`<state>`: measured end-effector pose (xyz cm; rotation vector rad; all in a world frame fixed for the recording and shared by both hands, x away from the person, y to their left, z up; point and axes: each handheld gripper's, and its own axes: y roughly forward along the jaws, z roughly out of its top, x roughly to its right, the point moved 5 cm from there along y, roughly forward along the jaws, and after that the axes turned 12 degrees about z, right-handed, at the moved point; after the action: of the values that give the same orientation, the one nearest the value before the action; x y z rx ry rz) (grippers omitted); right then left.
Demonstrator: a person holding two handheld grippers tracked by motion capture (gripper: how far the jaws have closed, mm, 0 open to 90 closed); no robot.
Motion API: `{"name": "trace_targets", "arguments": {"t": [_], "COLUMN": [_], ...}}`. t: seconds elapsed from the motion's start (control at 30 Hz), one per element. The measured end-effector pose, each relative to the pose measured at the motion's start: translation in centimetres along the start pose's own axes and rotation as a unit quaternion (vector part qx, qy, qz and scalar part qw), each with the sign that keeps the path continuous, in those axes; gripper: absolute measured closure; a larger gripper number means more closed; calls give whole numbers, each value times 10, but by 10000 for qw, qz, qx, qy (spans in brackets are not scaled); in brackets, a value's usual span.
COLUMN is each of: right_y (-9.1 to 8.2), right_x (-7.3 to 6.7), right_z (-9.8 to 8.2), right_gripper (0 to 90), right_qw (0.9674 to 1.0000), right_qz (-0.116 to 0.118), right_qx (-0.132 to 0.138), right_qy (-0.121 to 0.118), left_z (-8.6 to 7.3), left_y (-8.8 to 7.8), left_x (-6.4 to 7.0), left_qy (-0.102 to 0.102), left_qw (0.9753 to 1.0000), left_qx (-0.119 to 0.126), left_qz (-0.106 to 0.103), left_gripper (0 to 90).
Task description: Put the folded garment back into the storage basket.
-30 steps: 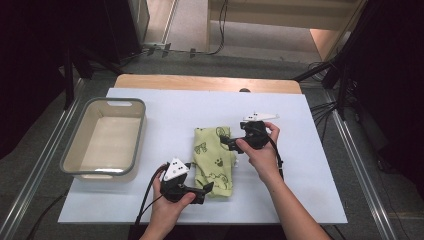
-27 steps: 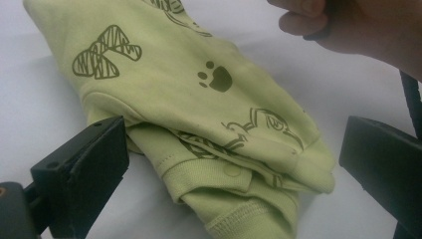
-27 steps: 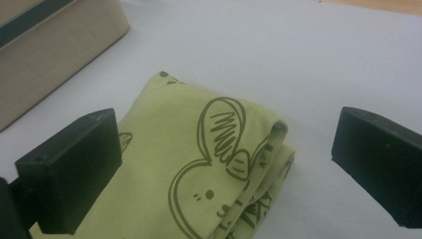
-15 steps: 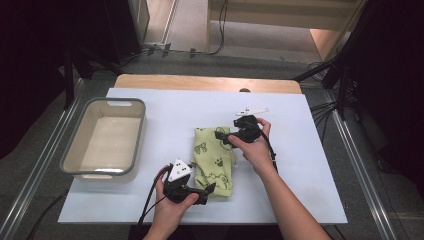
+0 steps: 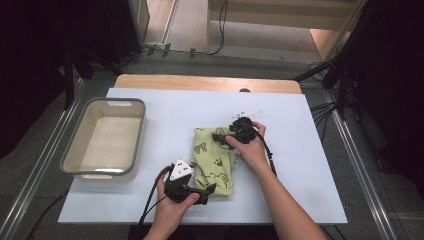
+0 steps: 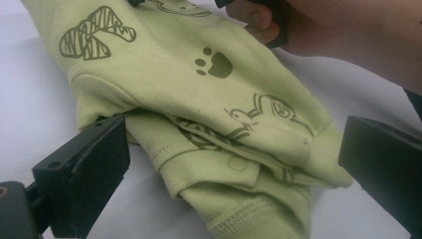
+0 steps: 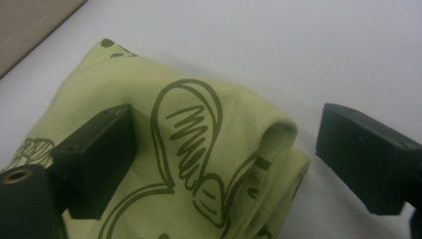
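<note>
High view looks down; both gripper views closely share the garment (image 6: pixel 209 99).

Lab recording bay: white-topped table (image 5: pixel 310 165), dark curtains (image 5: pixel 30 50), loose floor cables (image 5: pixel 210 47), metal rails (image 5: pixel 357 150).

A white-covered table (image 5: pixel 310 150) is set on a grey floor (image 5: pixel 190 60) — a wooden edge strip (image 5: pixel 200 82) is exposed at its far side. Dark stands (image 5: pixel 70 75) and cables (image 5: pixel 220 47) are seen beyond; surroundings are dimly lit.
</note>
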<state>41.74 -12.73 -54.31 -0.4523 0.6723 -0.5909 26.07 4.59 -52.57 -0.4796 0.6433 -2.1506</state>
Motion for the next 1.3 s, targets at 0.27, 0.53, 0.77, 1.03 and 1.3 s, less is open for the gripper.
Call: {"name": "trace_targets", "arguments": {"t": [0.27,0.53,0.77,1.03,1.3], "right_y": [4,1,-6,-16,-32], "right_x": [5,-1,-6,-7,-2], "right_z": [-7,-14,-17,-23,-31], "right_gripper": [180,587,734,742,743], "right_qw": [9999,9988,9995,9997,9986], "right_qz": [103,456,281,139,173], "right_qx": [1,-149,-132,142,378], "right_qy": [9,-7,56,165,327], "left_z": [-2,10,13,23,19], "left_y": [3,-3,0,0,15], "left_x": [-2,-9,-12,-15,-10], "left_qy": [-26,-153,-180,-237,-188], "left_qw": [10000,9998,9998,9996,9998], "left_qx": [-66,102,72,130,-102], "left_qz": [9,-18,-16,6,-15], "left_gripper": [0,0,0,0,0]}}
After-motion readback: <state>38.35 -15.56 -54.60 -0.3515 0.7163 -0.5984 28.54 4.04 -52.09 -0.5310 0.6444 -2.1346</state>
